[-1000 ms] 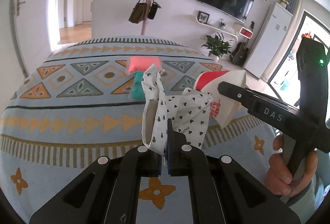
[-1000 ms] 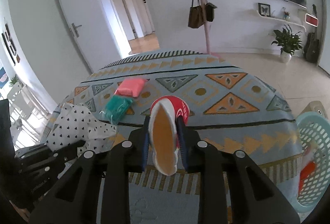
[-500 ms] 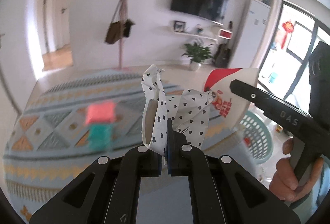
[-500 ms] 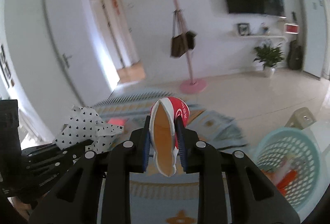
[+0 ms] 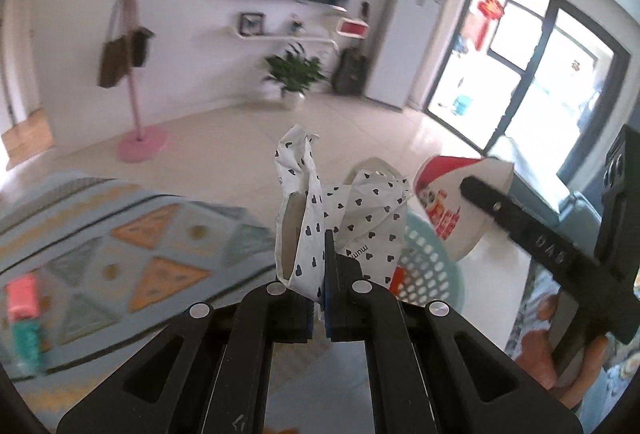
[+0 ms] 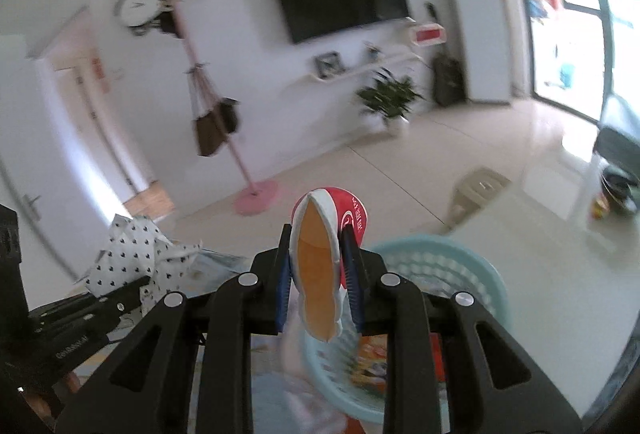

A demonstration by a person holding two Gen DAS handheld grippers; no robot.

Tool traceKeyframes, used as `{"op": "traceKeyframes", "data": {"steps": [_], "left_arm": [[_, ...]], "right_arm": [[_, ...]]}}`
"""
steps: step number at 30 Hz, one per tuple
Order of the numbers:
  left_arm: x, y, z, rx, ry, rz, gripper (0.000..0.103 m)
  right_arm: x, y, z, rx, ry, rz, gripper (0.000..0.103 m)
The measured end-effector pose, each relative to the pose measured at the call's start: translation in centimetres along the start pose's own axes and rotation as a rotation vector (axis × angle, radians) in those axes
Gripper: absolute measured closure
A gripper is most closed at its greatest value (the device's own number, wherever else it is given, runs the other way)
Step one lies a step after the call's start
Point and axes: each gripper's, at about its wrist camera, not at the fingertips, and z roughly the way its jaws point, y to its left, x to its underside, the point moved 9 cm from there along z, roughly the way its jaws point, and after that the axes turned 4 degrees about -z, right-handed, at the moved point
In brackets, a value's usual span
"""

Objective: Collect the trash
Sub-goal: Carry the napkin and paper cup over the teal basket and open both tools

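Note:
My left gripper [image 5: 325,262] is shut on a crumpled white paper bag with black hearts [image 5: 352,222], also seen at the left of the right wrist view [image 6: 136,254]. My right gripper [image 6: 318,266] is shut on a squashed red and white paper cup [image 6: 318,270], which shows at the right of the left wrist view [image 5: 456,206]. A light teal plastic basket [image 6: 468,274] with some wrappers inside sits on the floor just below and beyond the cup; its rim shows behind the bag in the left wrist view [image 5: 432,266].
A patterned rug [image 5: 120,234] lies at the left with a pink packet [image 5: 22,296] and a green packet [image 5: 26,344] on it. A pink coat stand [image 6: 256,198], a potted plant [image 6: 390,102] and a small stool [image 6: 476,190] stand on the tiled floor.
Both grippers have swung right, away from the rug, with the bag and the cup still held. The teal basket has come in under the right gripper.

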Motion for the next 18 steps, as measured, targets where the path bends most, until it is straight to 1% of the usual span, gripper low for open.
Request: {"op": "traceKeyframes", "data": {"steps": [4, 5, 7, 9, 11, 13, 14, 15, 16, 17, 18], "left_arm": [[1.2, -2.4, 3.6, 0.037, 0.066, 0.038, 0.101], [1.4, -2.6, 4.2, 0.035, 0.070, 0.048, 0.101], [2.1, -3.2, 5.7, 0.026, 0.093, 0.067, 0.101], [2.7, -3.8, 7.0, 0.040, 0.122, 0.071, 0.101], [3.3, -4.3, 7.9, 0.036, 0.141, 0.090, 0.099], [3.5, -4.5, 8.4, 0.022, 0.140, 0.096, 0.080], [3.5, -4.6, 8.3, 0.019, 0.130, 0.097, 0.063], [3.5, -4.5, 8.0, 0.018, 0.112, 0.099, 0.052], [3.4, -4.5, 7.7, 0.022, 0.097, 0.101, 0.047], [3.3, -4.6, 7.5, 0.028, 0.089, 0.101, 0.039], [3.3, -4.4, 7.2, 0.031, 0.083, 0.099, 0.031]], "right_arm": [[1.8, -3.5, 1.7, 0.083, 0.064, 0.033, 0.081], [2.3, -4.3, 2.2, 0.103, 0.082, 0.041, 0.081], [3.2, -5.6, 3.3, 0.114, 0.113, 0.066, 0.081], [3.8, -6.5, 4.0, 0.130, 0.137, 0.084, 0.080], [4.8, -7.4, 4.6, 0.145, 0.170, 0.104, 0.080], [5.3, -7.8, 5.0, 0.140, 0.188, 0.121, 0.080], [5.6, -8.0, 5.1, 0.142, 0.200, 0.127, 0.079], [5.6, -8.0, 5.3, 0.144, 0.208, 0.131, 0.075], [5.8, -8.2, 5.2, 0.148, 0.215, 0.137, 0.062], [5.7, -8.4, 5.2, 0.151, 0.210, 0.140, 0.046], [5.5, -8.7, 4.8, 0.157, 0.192, 0.141, 0.042]]}}
